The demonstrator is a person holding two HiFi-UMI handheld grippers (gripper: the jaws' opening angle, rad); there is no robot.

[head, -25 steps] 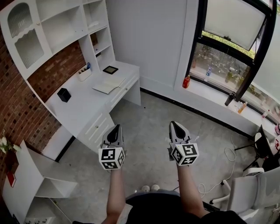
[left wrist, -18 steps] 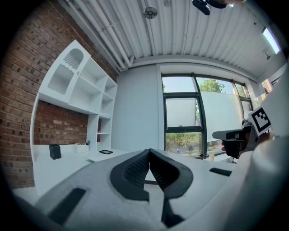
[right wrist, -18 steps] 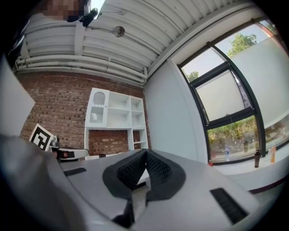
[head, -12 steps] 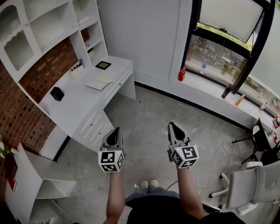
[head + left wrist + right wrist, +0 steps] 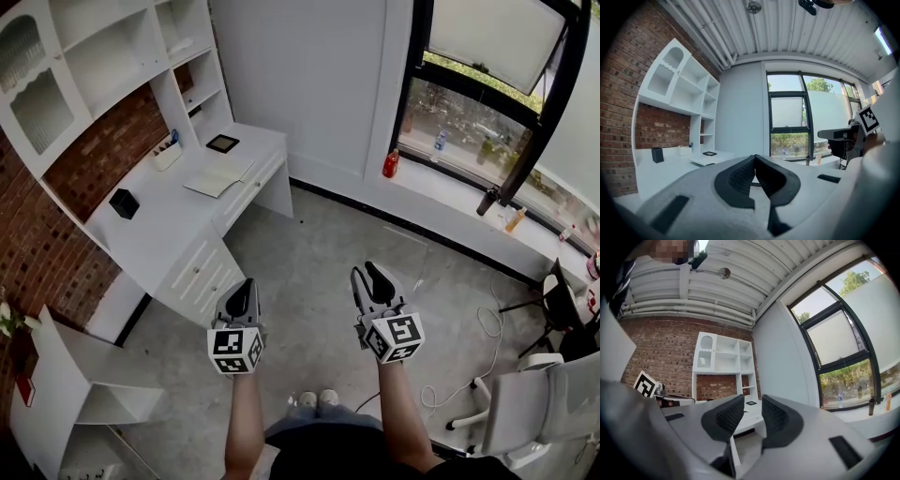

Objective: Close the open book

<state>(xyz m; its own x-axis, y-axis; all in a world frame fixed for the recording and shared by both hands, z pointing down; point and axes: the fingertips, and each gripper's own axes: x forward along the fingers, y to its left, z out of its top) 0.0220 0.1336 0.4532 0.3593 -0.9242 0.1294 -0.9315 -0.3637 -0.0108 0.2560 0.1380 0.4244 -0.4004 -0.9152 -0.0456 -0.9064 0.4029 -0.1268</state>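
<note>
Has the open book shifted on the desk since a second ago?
No. The open book still lies at the desk edge, next to the black tablet.

Rough red brick wall, smooth white desk, matt paper book.

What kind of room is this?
Probably a home study or small office: a white built-in desk with an open book, white wall shelves, and a white swivel chair.

Book, far ahead-left of left fingers: page print too small to read. Chair, right of right fingers: cut by frame edge.
</note>
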